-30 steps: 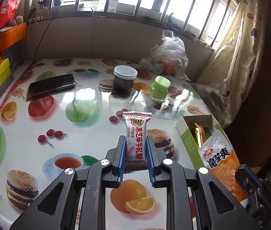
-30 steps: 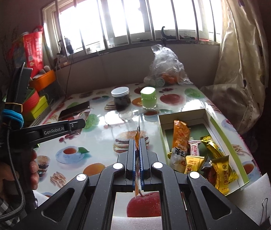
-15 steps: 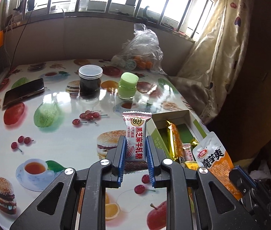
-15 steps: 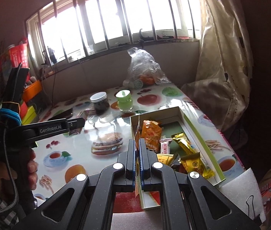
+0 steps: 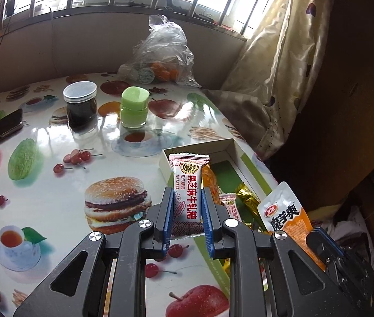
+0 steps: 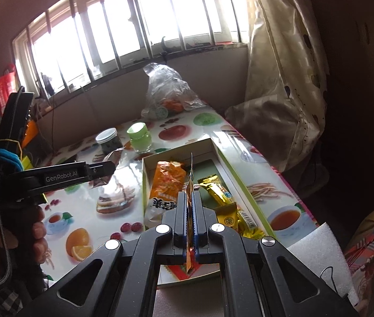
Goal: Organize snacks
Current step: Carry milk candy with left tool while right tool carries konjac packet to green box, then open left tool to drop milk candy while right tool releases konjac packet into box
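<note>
Both tools swung from table centre toward box [image 6: 221,158]; left tool [image 5: 187,206] clamps nougat candy [image 5: 188,185]; right tool [image 6: 191,211] pinched tight on orange pouch [image 5: 290,216]; drop-off looks next.

We see open tabletop [image 5: 54,190] left of the snack box [image 6: 144,185], free for a tool to pass. At the far side, the dark jar [image 5: 80,104], green jar [image 5: 134,107] and plastic bag [image 5: 164,52] stand in the way. Inside the box, packets fill the near part; the far green floor [image 6: 208,169] lies bare. The curtain [image 5: 279,66] crowds the tabletop's right edge.
</note>
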Demonstrator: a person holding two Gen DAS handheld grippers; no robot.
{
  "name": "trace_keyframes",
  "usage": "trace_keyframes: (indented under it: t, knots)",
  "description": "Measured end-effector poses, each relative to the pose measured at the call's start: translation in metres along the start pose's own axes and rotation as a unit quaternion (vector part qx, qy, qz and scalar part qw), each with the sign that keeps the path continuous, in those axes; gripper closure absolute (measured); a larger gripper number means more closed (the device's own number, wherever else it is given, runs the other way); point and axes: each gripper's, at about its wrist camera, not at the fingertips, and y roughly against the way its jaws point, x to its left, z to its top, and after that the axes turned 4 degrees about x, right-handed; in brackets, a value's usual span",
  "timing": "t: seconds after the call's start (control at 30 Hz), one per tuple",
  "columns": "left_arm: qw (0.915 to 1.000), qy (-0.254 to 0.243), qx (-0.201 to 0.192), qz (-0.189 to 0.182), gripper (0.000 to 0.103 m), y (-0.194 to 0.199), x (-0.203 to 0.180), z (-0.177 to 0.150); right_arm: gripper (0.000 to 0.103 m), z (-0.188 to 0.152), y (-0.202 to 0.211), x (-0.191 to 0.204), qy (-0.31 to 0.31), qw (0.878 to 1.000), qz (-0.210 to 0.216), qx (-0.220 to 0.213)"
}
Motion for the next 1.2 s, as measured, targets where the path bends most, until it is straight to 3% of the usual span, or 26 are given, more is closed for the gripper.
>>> trace_keyframes:
  t: [0.57, 1.2]
  knots:
    - [0.9993, -0.024, 0.028, -0.002, 0.082, -0.039, -0.027, 0.006, 0.099, 0.001, -0.021, -0.037, -0.040, 0.999, -0.014, 0.015]
    - [0.9981, -0.024, 0.056, 0.005, 0.082, -0.065, -0.034, 0.004, 0.097, -0.005, -0.042, -0.058, -0.065, 0.997, 0.000, 0.044]
